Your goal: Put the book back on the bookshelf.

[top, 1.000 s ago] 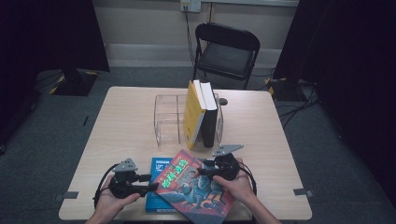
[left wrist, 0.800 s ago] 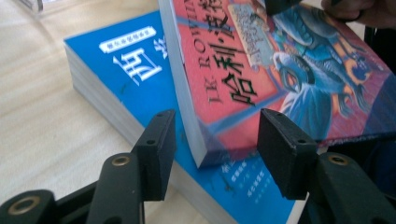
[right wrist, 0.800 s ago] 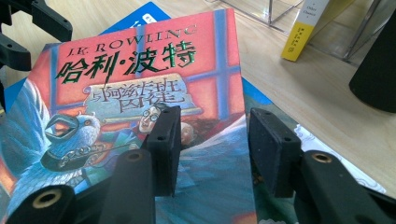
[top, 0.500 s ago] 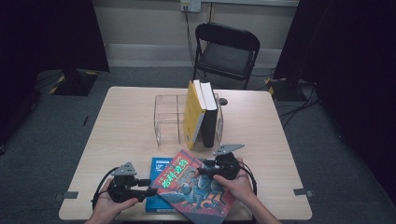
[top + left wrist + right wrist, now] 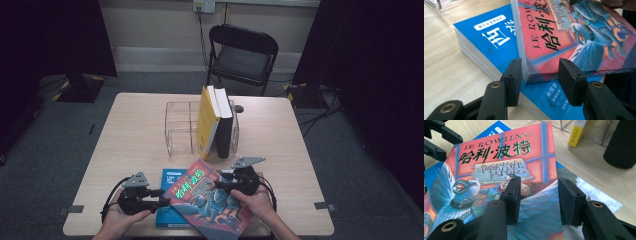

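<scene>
Left gripper view puts the red illustrated paperback (image 5: 574, 37) right in front of me: it lies tilted across the blue book (image 5: 496, 47) at the table's near edge, one corner poking between my black jaws. My left gripper (image 5: 539, 75) has just been closing, with that corner between the pads (image 5: 514, 75), but I see a gap on both sides, so no pinch yet. Over on the right gripper view, my right gripper (image 5: 539, 197) straddles the paperback's opposite long edge, jaws spread partway; whether the pads actually press the cover I cannot tell from here.

I reckon I'm in the pick-up step, taking the paperback from two sides. Next move, as I read it: finish the squeeze on the left corner, then lift both hands together so the book comes off level.

Glossy cover, slick under rubber, and a soft spine that may flex. The blue book beneath is thick, square-edged, matte pages showing at its side. From the high view, the pale wood table (image 5: 130, 150) is smooth laminate, and behind stands a clear acrylic rack (image 5: 180, 127) with a yellow book (image 5: 206, 122) and a black book (image 5: 224, 127) upright in it.
</scene>
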The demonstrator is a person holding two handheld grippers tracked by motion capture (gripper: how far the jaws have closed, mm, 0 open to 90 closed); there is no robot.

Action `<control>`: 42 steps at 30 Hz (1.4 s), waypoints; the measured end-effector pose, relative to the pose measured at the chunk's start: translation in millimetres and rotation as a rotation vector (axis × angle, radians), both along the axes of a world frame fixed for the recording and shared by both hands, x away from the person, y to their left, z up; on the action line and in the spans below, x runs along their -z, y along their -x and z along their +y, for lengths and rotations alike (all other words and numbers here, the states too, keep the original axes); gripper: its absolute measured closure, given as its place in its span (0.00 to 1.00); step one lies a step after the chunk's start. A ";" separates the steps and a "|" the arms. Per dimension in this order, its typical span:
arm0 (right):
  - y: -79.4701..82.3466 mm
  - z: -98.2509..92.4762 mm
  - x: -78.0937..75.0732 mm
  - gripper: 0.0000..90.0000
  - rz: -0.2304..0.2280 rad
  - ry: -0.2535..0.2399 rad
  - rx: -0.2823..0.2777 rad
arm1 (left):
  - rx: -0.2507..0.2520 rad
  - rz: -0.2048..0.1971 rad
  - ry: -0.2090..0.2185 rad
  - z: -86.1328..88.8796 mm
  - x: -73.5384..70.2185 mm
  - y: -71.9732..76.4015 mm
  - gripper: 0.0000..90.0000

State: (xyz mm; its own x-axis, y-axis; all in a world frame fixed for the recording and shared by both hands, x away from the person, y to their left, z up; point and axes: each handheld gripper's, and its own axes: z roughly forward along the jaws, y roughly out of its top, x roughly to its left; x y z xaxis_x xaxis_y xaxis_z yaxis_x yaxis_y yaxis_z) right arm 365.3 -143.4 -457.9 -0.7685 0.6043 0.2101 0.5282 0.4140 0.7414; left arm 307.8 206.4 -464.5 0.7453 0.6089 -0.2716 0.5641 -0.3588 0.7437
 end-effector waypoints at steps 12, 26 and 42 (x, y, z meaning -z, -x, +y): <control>6.9 -9.2 -1.9 0.59 0.018 0.017 0.035 | -0.059 -0.009 -0.019 -10.1 -2.5 -8.9 0.65; 10.2 -19.8 2.5 0.48 -0.006 -0.009 0.039 | -0.091 -0.043 -0.045 -22.1 -4.1 -21.8 0.70; 21.4 -27.1 0.8 0.43 0.018 0.015 0.062 | -0.100 -0.010 -0.034 -29.7 -4.9 -40.8 0.70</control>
State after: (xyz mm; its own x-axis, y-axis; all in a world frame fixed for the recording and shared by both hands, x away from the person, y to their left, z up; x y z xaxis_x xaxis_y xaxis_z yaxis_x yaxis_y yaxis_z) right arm 343.9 -170.5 -458.7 -0.7258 0.6538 0.2138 0.5662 0.3915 0.7253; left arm 348.6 176.7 -459.6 0.6831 0.6889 -0.2422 0.5907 -0.3262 0.7380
